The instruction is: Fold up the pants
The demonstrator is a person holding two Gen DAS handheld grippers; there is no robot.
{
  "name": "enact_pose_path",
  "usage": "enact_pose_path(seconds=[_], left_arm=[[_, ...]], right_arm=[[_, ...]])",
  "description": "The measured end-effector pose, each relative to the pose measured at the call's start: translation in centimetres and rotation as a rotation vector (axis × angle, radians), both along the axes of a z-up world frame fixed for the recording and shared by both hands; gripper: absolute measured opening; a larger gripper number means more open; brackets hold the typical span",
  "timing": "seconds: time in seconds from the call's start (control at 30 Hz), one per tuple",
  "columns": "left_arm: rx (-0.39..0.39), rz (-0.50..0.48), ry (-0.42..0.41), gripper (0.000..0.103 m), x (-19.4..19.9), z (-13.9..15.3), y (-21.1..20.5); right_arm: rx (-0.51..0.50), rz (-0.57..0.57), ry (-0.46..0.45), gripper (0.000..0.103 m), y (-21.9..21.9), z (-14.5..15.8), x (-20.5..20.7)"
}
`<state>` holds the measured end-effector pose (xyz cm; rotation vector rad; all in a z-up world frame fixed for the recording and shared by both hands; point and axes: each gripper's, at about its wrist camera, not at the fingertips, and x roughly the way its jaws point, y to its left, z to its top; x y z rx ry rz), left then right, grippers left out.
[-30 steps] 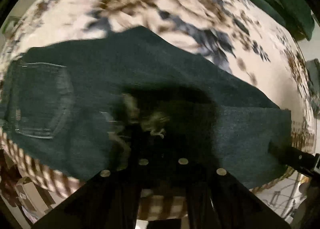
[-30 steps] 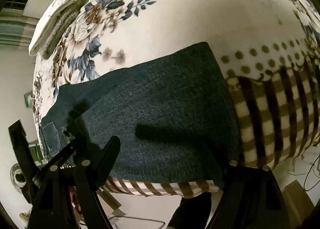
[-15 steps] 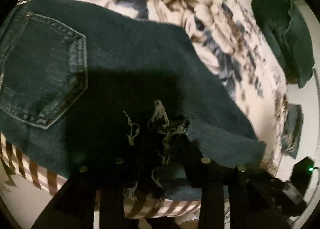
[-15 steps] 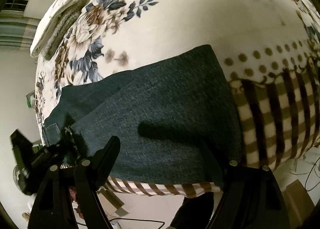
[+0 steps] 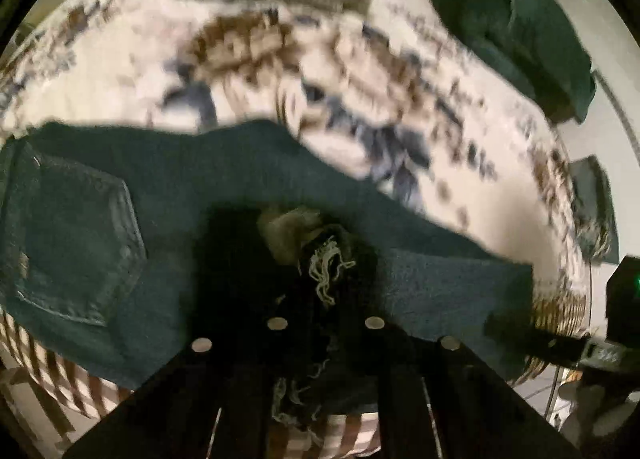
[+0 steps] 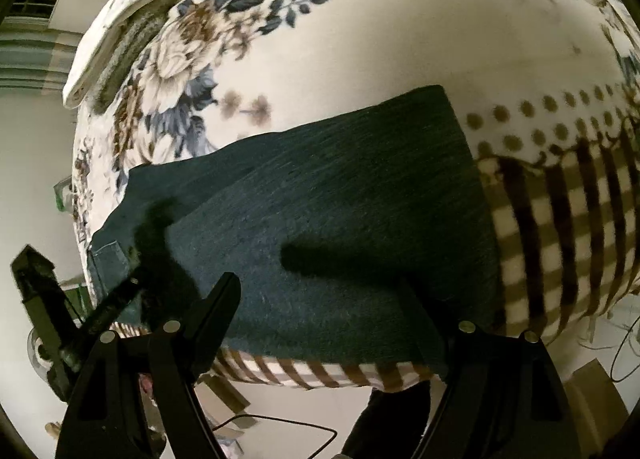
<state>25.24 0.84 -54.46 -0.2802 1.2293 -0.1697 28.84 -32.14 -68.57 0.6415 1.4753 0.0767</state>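
Dark blue denim pants [image 5: 200, 199] lie folded across the near edge of the bed, with a back pocket [image 5: 76, 239] at the left. My left gripper [image 5: 324, 271] has its jaws closing tight on the frayed pale hem [image 5: 328, 263] of a leg, held just above the denim. In the right wrist view the same pants [image 6: 340, 187] fill the middle. My right gripper [image 6: 320, 299] is open, its fingers spread wide over the folded end, nothing pinched. The left gripper [image 6: 120, 299] shows at the far left there.
A floral blanket [image 6: 400, 39] with a brown checked border [image 6: 560, 239] covers the bed. Folded pale linens [image 6: 116, 31] lie at the far side, and a dark green cloth [image 5: 520, 27] at the far right corner. Cables [image 6: 280, 427] and a person's dark leg [image 6: 384, 419] are below the edge.
My left gripper opened over the frayed hem, then shut on it and lifted back a little. The right gripper has stayed still and open.
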Motion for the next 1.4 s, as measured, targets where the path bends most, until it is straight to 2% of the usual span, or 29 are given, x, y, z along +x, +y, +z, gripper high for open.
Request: enact_pose_path(seconds=[0.07,0.17,0.23,0.37,0.4,0.43,0.47,0.5,0.53,0.6,0.63,0.67,0.77,0.9,0.97,1.0,1.07,1.1,1.13,1.2,1.3,1.37,1.4], left_arm=[[0.001,0.029,-0.006,0.006,0.7,-0.1,0.5],[-0.014,0.048,0.051,0.007,1.5,-2.3,1.2],[-0.002,0.056,0.092,0.011,1.6,-3.7,1.5],[-0.043,0.115,0.098,0.014,0.8,-2.7,2.4],[-0.033,0.132,0.099,0.028,0.5,-2.3,2.7],[-0.016,0.169,0.094,0.049,0.0,-1.7,3.3],[-0.022,0.191,0.086,0.059,-0.4,-1.2,3.9],[-0.043,0.230,0.071,0.077,-1.0,-0.6,4.8],[-0.056,0.277,0.054,0.086,-1.6,0.0,5.9],[-0.056,0.353,0.036,0.088,-2.5,0.9,7.9],[-0.046,0.401,0.018,0.089,-3.3,1.4,9.3],[-0.028,0.449,0.008,0.090,-3.8,1.6,10.7],[-0.046,0.615,0.007,0.090,-6.1,1.1,15.8],[-0.163,0.877,0.011,0.090,-8.9,-2.4,23.2],[-0.181,0.936,0.014,0.090,-8.9,-4.2,25.2],[-0.186,0.950,0.024,0.088,-8.7,-5.1,26.1],[-0.227,0.954,-0.010,0.087,-8.1,-6.2,27.7],[-0.229,0.948,-0.030,0.081,-7.7,-6.1,28.0],[-0.233,0.936,-0.061,0.063,-7.3,-5.8,28.1],[-0.212,0.909,-0.082,0.061,-6.5,-5.4,28.1],[-0.284,0.915,-0.070,0.061,-5.9,-7.5,28.9],[-0.304,0.918,-0.088,0.060,-6.2,-7.6,29.0],[-0.287,0.899,-0.101,0.048,-6.3,-6.9,28.7]], right_arm=[[-0.016,0.011,-0.010,0.083,0.2,0.4,0.1],[-0.032,0.024,-0.007,0.083,0.8,0.3,0.5],[-0.052,0.031,0.000,0.083,1.1,0.0,0.8],[-0.110,0.057,0.000,0.083,2.1,-0.2,1.3],[-0.126,0.065,0.001,0.083,2.3,-0.2,1.4],[-0.153,0.077,0.005,0.083,2.6,-0.3,1.4],[-0.193,0.093,0.006,0.083,3.1,-0.2,1.5],[-0.231,0.111,0.005,0.083,3.6,-0.1,1.5],[-0.253,0.123,0.005,0.083,4.0,-0.1,1.5],[-0.297,0.138,0.008,0.087,4.7,0.0,1.5],[-0.304,0.140,0.009,0.098,5.0,0.0,1.6],[-0.310,0.136,0.014,0.103,5.2,-0.1,1.6],[-0.299,0.116,0.034,0.103,5.6,-0.2,1.9],[-0.294,0.103,0.049,0.103,6.3,-0.4,2.9],[-0.305,0.121,0.063,0.103,7.1,-0.8,3.5],[-0.316,0.134,0.071,0.103,7.7,-1.1,3.6],[-0.351,0.162,0.084,0.103,8.5,-1.6,4.0],[-0.363,0.174,0.085,0.103,8.9,-1.8,4.1],[-0.377,0.186,0.088,0.103,9.2,-2.1,4.2],[-0.396,0.192,0.095,0.103,9.7,-2.5,4.4],[-0.412,0.187,0.105,0.103,10.3,-3.0,4.6],[-0.415,0.182,0.116,0.103,10.7,-3.3,5.0],[-0.415,0.180,0.121,0.103,10.9,-3.4,5.2]])
